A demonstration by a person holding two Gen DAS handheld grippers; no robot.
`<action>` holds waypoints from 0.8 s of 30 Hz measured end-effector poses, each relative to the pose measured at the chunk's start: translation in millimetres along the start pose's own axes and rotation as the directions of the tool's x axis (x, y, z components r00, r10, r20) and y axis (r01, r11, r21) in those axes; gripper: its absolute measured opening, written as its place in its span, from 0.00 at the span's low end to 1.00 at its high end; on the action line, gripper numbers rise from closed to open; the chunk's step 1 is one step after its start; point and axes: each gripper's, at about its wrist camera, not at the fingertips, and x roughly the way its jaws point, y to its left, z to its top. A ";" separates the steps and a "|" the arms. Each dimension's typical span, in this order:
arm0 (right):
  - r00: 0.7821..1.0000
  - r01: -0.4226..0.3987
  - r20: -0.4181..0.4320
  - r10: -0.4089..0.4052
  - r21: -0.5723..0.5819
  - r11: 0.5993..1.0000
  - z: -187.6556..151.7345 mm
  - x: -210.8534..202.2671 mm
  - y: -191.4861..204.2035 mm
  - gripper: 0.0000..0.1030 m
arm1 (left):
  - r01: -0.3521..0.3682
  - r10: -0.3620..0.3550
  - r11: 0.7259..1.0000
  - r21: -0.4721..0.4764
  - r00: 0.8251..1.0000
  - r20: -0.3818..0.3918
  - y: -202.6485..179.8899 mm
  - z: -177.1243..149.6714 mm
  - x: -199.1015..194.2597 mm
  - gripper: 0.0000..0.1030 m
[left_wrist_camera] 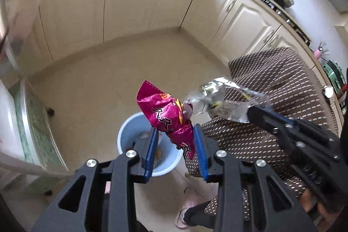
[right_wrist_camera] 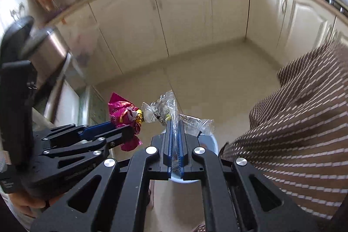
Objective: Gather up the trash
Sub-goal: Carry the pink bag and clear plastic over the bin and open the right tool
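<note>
Both grippers hung over the pale blue bin point(left_wrist_camera: 130, 123) on the kitchen floor point(left_wrist_camera: 97, 79), pointing steeply down. Left gripper point(left_wrist_camera: 175, 134): jaws narrowed onto a crumpled magenta snack wrapper point(left_wrist_camera: 167, 114), its long axis running up and away from the jaws, bin directly beneath. Right gripper point(right_wrist_camera: 174, 134): jaws nearly closed, pinching a clear crinkled plastic wrapper point(right_wrist_camera: 161, 112) that fanned out above the tips, bin rim just under it. Both looked equally near; release seemed to be the next step. The 2 wrappers almost touched.
</note>
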 end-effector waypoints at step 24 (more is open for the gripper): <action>0.983 0.050 -0.180 -0.044 0.026 0.998 -0.9 121.1 -18.7 0.33 | -0.013 0.000 0.997 -0.074 0.985 -0.173 41.7 -10.5 102.7 0.31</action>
